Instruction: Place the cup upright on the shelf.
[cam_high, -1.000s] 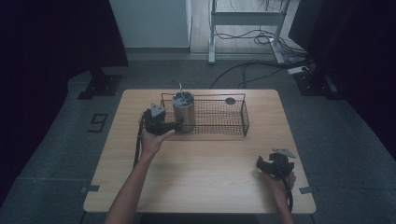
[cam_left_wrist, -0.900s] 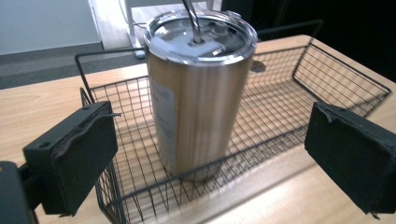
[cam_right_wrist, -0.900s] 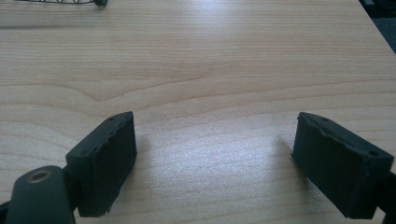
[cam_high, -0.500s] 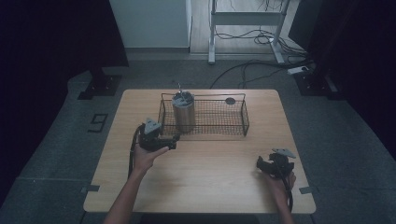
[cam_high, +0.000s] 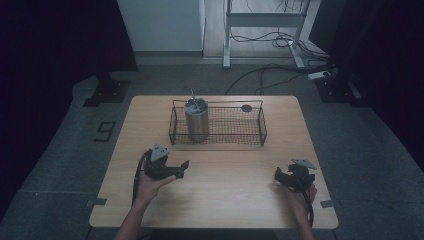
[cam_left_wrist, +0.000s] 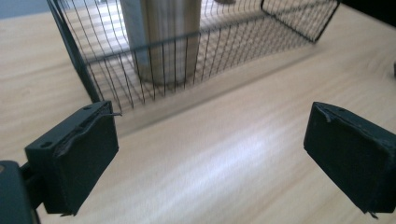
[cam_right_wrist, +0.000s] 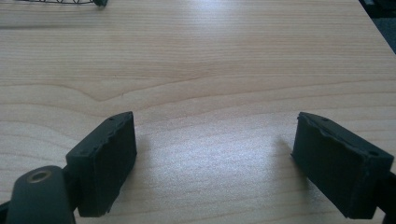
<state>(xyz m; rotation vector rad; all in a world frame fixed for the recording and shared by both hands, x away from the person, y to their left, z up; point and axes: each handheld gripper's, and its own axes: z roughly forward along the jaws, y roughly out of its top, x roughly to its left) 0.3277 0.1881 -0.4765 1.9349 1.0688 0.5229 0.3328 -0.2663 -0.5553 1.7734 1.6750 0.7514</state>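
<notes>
With your left gripper (cam_high: 183, 167) and right gripper (cam_high: 278, 176) both spread wide and empty over the worktop (cam_high: 230, 195), a careless reach could tip the metal canister (cam_high: 197, 120) standing upright in the wire basket (cam_high: 250, 133).

Both forearms reached in; the left tongs (cam_high: 181, 169) and right tongs (cam_high: 281, 178) gaped wide, holding nothing.

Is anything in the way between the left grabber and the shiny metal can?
Yes. The wire basket's mesh wall stands between the open left gripper and the metal canister, which stands inside the basket.
</notes>
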